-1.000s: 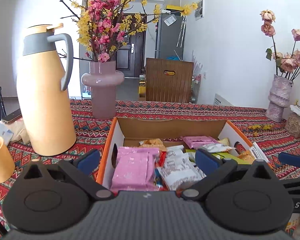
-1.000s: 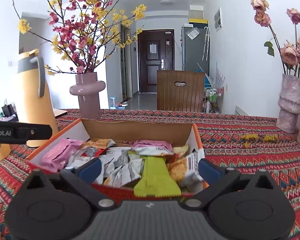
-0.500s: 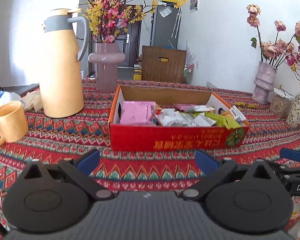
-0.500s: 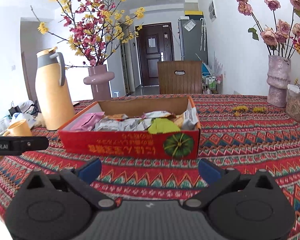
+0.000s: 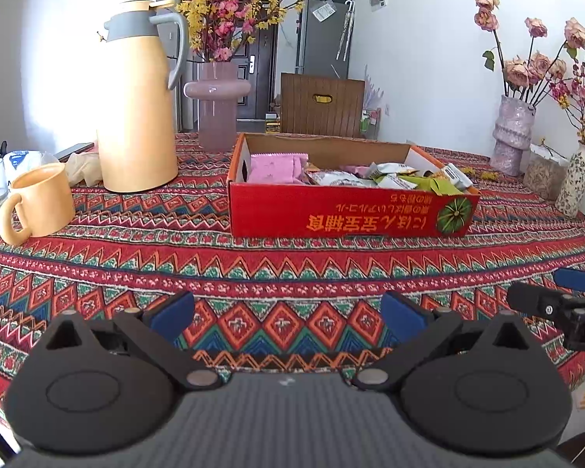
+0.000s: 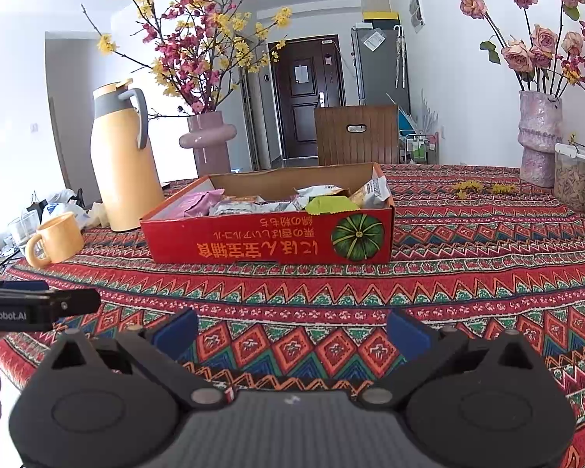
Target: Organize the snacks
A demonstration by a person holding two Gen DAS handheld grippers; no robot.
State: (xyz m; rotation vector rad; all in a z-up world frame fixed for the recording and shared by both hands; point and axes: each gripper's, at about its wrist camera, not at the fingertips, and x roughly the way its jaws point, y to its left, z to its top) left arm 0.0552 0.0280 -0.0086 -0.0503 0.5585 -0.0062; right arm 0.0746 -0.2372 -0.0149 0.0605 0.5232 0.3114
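snack box (image 5: 347,214) ahead, apart (hand-held gripper (image 5: 286,314) gaping)

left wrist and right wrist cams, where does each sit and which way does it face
Left wrist: sits on the left tongs, low above the tablecloth, facing the red snack box; its open blue fingers and the right tongs' tip show.
Right wrist: sits on the right tongs, facing the same box from further right; its open fingers and the left tongs' tip show.
Shared: box, yellow jug, mug.
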